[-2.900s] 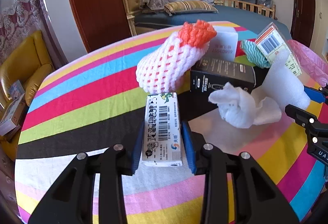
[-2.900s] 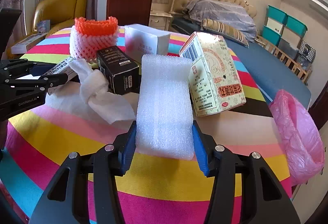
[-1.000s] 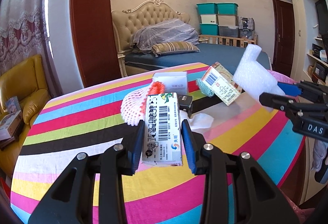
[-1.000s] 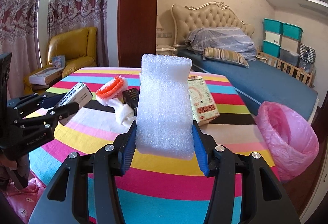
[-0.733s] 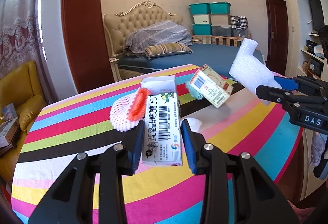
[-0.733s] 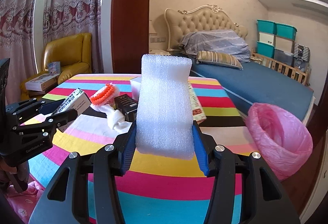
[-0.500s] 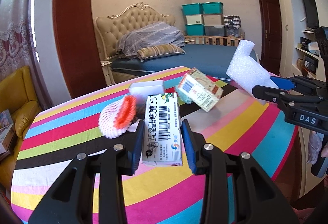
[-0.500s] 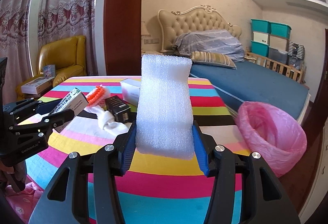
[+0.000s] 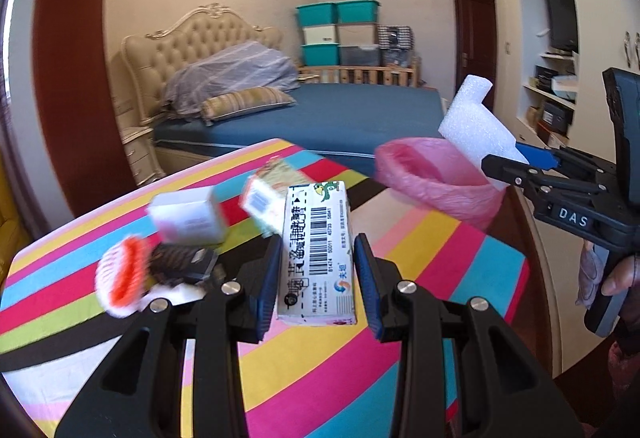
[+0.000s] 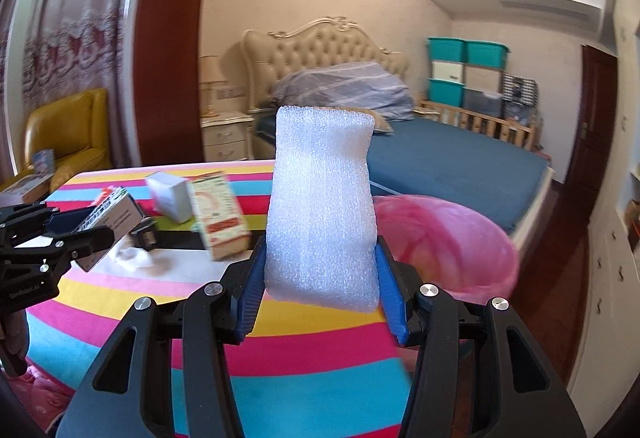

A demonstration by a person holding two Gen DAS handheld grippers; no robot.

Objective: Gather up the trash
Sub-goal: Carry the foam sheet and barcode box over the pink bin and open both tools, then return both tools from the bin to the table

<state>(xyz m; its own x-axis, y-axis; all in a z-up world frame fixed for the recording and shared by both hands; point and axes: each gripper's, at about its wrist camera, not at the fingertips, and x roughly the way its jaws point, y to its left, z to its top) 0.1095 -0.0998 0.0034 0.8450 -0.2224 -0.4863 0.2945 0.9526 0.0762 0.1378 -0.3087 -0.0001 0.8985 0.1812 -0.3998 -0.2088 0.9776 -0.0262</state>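
My left gripper (image 9: 316, 278) is shut on a white barcode box (image 9: 317, 250) and holds it above the striped table (image 9: 420, 298). My right gripper (image 10: 322, 278) is shut on a white foam block (image 10: 322, 205), held up in front of the pink trash bag (image 10: 452, 238). In the left wrist view the right gripper (image 9: 520, 167) holds the foam block (image 9: 476, 125) just over the pink bag (image 9: 432, 177) at the table's far right edge. In the right wrist view the left gripper (image 10: 72, 226) with its box (image 10: 112, 213) is at the left.
On the table lie a white box (image 9: 188, 217), a beige medicine box (image 10: 218, 217), a black box (image 9: 180, 262), a red-and-white foam net (image 9: 120, 278) and crumpled tissue (image 10: 132, 256). A bed (image 10: 440, 153) stands behind, a yellow armchair (image 10: 68, 133) at the left.
Both grippers have swung right with their loads held. The pink bag has come into the left wrist view and nearer in the right one; the table's clutter has slid left.
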